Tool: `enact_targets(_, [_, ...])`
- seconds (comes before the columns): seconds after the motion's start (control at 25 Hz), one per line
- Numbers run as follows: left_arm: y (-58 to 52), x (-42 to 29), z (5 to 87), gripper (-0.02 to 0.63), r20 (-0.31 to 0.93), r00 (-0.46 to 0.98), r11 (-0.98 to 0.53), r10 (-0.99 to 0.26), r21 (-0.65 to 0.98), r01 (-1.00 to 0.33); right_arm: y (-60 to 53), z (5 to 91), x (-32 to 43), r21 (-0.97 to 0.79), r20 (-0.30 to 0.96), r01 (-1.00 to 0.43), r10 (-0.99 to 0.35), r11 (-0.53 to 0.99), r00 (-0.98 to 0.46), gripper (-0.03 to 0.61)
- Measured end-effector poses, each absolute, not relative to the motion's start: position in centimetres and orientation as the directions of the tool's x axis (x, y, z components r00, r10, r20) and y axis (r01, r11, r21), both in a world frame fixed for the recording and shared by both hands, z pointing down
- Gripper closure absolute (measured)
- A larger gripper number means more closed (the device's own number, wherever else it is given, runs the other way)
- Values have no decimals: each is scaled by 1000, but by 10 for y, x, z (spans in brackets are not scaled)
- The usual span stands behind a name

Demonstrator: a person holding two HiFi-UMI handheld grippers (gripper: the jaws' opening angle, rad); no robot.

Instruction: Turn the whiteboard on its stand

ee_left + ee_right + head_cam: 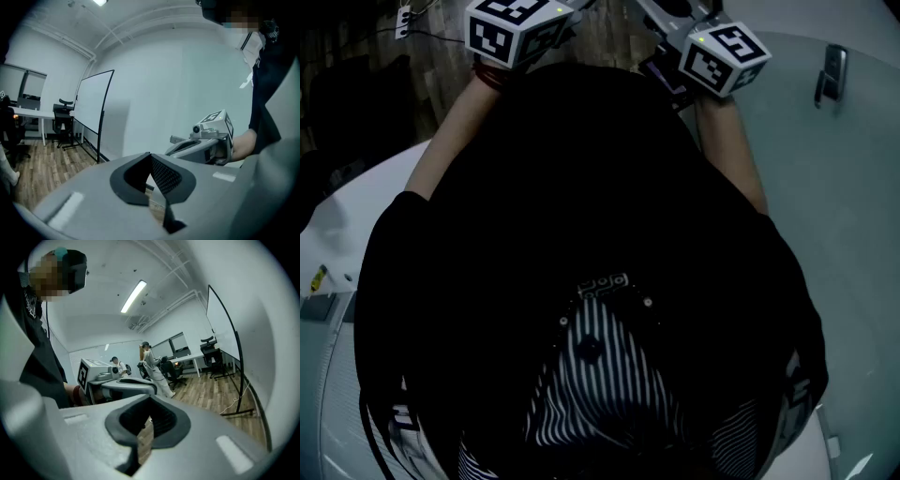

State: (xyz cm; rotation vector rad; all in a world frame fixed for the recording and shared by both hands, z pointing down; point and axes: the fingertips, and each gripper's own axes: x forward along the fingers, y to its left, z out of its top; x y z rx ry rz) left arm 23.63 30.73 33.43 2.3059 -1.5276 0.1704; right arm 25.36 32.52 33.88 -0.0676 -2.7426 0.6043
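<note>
1. Whiteboard: a big stiff panel, probably light for its size, with a smooth, slippery face. It stands on its stand on the wood floor, well apart from both grippers.
2. Best hold, I judge, is the black frame at a side edge, not the face.
3. Count: one whiteboard, apparently the same in both gripper views, and two grippers.
4. Jaws of the left gripper and the right gripper are together, with nothing between them.

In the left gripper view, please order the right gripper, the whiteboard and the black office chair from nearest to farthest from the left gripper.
1. right gripper, close by at the right.
2. whiteboard, standing left of centre.
3. black office chair, far left, behind the whiteboard's near end.
</note>
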Motion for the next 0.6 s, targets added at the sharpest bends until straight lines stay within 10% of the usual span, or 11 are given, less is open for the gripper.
enact_targets(0.6, [305,238,340,614,303,398,-327,-866,260,-908,310,335,261,-496,229,-3,128,868,-965,580])
